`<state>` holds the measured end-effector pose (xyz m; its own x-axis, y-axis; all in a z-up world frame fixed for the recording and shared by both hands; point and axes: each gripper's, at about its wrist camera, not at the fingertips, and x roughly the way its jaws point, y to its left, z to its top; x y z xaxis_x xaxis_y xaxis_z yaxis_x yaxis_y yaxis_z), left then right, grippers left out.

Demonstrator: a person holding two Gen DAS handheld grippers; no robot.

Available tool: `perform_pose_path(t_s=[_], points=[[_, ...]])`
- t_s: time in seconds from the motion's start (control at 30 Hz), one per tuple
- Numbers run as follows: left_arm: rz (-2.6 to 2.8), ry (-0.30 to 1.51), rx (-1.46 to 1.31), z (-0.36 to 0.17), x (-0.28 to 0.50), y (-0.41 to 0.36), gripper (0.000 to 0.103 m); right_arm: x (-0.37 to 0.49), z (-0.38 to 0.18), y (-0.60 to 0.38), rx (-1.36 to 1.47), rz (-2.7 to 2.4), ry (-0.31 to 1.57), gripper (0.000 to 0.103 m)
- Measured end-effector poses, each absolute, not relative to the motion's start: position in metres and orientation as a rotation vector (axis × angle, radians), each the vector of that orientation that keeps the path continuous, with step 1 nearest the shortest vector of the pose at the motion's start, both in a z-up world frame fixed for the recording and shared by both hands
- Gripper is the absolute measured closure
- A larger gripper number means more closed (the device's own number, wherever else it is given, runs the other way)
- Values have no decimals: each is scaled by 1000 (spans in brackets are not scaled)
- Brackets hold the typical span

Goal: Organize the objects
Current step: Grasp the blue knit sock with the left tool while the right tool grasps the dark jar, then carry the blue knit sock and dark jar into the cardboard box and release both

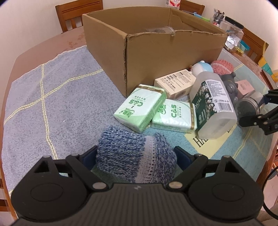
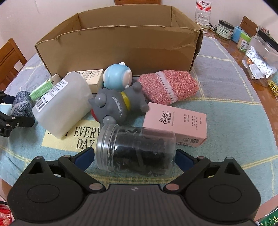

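Observation:
A rolled blue knitted sock [image 1: 135, 156] sits between the fingers of my left gripper [image 1: 135, 157], and both blue pads press on its sides. A clear jar of dark pieces [image 2: 137, 153] lies on its side between the fingers of my right gripper [image 2: 135, 154]. The pads stand close to the jar's lid and base, with a thin gap at the lid end. The open cardboard box [image 1: 156, 45] stands behind the pile, also seen in the right wrist view as the cardboard box [image 2: 121, 43]. In the left wrist view the right gripper [image 1: 257, 113] shows by the jar [image 1: 248, 107].
Loose on the towel lie two green tissue packs [image 1: 140, 107], a white bottle [image 1: 213, 104], a beige carton [image 1: 175, 83], a grey toy [image 2: 116, 106], a blue toy [image 2: 116, 76], a pink sock [image 2: 166, 88] and a pink carton [image 2: 177, 123]. Jars and a water bottle [image 2: 203, 13] stand at the far right.

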<state>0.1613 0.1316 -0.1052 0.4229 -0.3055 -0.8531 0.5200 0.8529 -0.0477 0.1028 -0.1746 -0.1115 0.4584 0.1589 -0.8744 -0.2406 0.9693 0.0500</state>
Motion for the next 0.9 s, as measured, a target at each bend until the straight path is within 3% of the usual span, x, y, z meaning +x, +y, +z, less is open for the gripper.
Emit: perform_pose_path(t_s=[0.1, 0.37, 0.9], points=[[-526, 1018, 239, -105, 162, 131, 21, 104, -112, -172, -106, 236, 1081, 19], [-518, 1056, 216, -102, 165, 132, 25, 105, -106, -172, -127, 253, 1101, 23], [-480, 1095, 139, -43, 170, 140, 26, 108, -59, -186, -159, 340, 1112, 23]])
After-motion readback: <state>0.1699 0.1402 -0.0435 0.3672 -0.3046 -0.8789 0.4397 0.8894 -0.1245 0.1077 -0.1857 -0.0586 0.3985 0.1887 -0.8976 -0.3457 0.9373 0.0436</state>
